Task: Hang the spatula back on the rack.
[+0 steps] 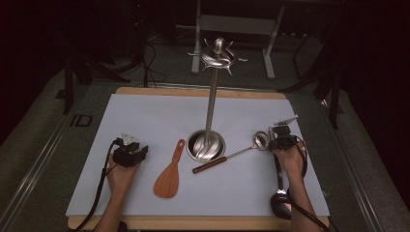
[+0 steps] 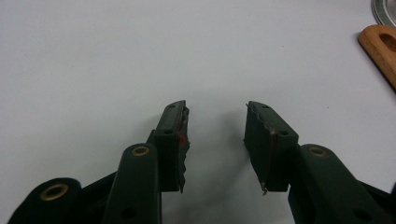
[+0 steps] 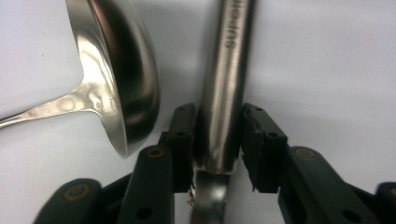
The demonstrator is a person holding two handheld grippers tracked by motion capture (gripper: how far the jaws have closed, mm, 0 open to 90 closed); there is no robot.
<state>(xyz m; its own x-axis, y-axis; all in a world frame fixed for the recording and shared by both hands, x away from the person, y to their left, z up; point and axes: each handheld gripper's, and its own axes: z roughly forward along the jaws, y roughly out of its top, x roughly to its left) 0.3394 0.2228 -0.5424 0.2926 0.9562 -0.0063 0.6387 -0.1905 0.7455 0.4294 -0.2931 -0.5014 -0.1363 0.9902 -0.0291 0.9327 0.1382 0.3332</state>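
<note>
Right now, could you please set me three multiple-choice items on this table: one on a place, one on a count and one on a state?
1. Where does the brown wooden rice spatula lie?
A. left of the tall stand's round steel base
B. on a hook
C. in the left gripper

2. How many utensils hang from the stand's top hooks?
A. three
B. two
C. none

3. How do the right gripper jaws stand?
A. wide over bare mat
B. closed on a brushed steel handle
C. clamped on the spatula

Key: 1 A, the high view shows it flat beside the base; 2 C, every hook is bare; 3 B, both jaws press the handle.
</note>
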